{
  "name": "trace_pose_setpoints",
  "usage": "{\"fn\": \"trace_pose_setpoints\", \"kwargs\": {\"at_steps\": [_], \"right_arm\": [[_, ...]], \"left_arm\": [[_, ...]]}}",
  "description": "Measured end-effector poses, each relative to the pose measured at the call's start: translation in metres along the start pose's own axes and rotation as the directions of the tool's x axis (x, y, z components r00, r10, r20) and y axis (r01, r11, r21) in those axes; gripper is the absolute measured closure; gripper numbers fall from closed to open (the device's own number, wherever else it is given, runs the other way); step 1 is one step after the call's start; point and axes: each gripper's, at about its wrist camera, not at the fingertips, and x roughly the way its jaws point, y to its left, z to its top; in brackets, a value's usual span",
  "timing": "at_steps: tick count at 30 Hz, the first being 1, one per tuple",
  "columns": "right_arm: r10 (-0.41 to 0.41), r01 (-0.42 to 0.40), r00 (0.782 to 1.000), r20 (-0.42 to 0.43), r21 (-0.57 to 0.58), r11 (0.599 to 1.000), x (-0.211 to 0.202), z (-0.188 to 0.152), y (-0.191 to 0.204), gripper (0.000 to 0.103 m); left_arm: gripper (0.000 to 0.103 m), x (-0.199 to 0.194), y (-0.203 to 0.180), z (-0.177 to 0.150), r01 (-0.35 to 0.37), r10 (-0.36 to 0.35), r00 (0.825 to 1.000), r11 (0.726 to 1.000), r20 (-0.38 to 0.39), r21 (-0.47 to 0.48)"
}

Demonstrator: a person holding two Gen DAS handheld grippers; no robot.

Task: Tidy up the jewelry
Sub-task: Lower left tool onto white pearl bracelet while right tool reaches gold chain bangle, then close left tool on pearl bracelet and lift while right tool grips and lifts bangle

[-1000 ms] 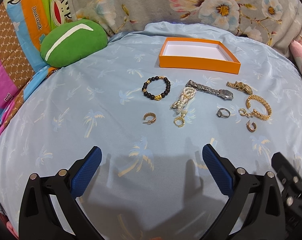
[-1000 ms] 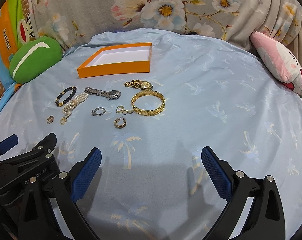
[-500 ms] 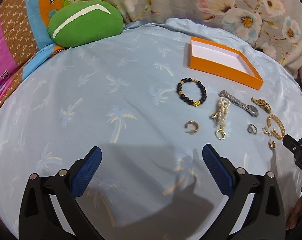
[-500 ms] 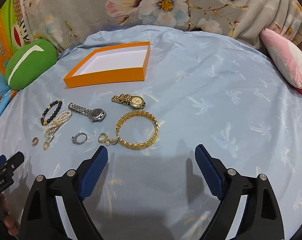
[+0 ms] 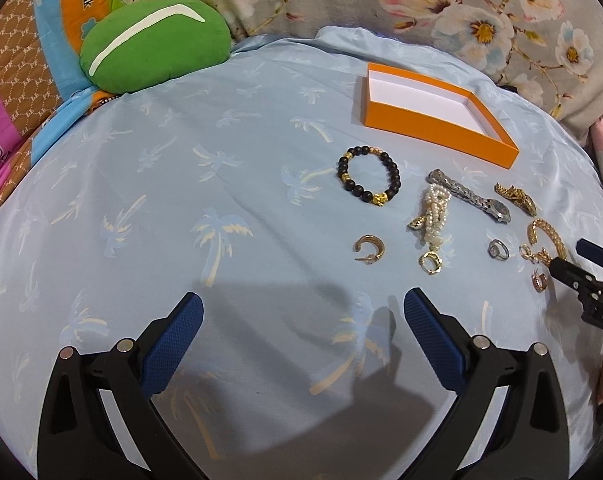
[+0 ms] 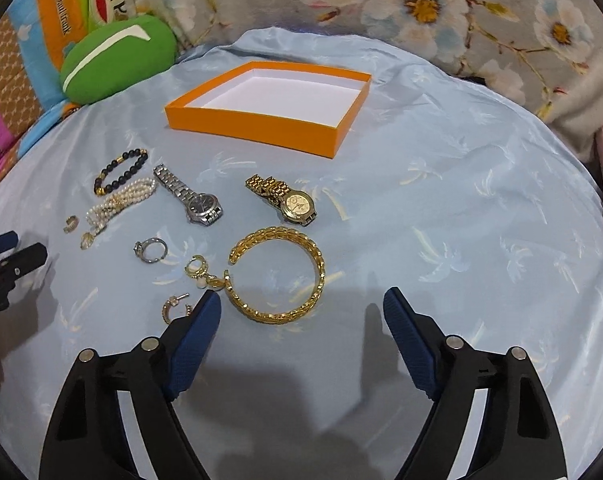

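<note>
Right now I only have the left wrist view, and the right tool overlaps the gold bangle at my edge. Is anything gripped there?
Observer: No. The right tool is closing, its tips either side of the gold bangle's near rim, pads not pressing it.
Operator: Is the bangle a closed ring?
Observer: No, an open cuff; its gap faces the drop earring.
Operator: And the gold watch?
Observer: The gold watch lies face up, apart from the bangle.

Each gripper, left (image 5: 303, 312) and right (image 6: 301, 306), is built of black plastic arms tipped with blue, cross-hatched pads (image 6: 195, 340). Round silver screws are set at the arm joints, and white lettering is printed on the body
</note>
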Motion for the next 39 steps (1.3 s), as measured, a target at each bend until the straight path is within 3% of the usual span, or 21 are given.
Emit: {"fn": "trace_pose_setpoints", "kwargs": {"at_steps": [7, 15, 19, 23, 29, 39], "right_arm": [[0.047, -0.047, 0.999, 0.001, 0.029, 0.999, 0.007, 0.008, 0.002, 0.052], [0.036, -0.042, 0.999, 0.039, 0.149, 0.988, -0.004, 0.003, -0.006, 0.053], [0.034, -0.044, 0.998, 0.054, 0.195, 0.980, -0.010, -0.002, -0.006, 0.053], [0.033, -0.043, 0.998, 0.049, 0.213, 0.976, -0.010, -0.004, -0.004, 0.053], [0.038, -0.048, 0.998, 0.045, 0.229, 0.972, -0.008, -0.006, -0.007, 0.053], [0.040, -0.049, 0.998, 0.045, 0.234, 0.971, -0.008, -0.007, -0.007, 0.053]], "left_arm": [[0.005, 0.003, -0.009, 0.003, -0.002, 0.002, 1.000, 1.000, -0.005, 0.020], [0.005, 0.004, -0.022, 0.011, 0.062, -0.062, 0.998, 0.998, 0.014, 0.032], [0.005, 0.002, -0.046, 0.027, 0.084, -0.088, 0.995, 0.993, 0.045, 0.087], [0.006, 0.015, -0.068, 0.043, 0.101, -0.104, 0.994, 0.987, 0.015, 0.122], [0.043, 0.044, -0.078, 0.048, 0.110, -0.102, 0.992, 0.987, -0.073, 0.118], [0.088, 0.043, -0.082, 0.049, 0.116, -0.110, 0.993, 0.983, -0.049, 0.143]]}}
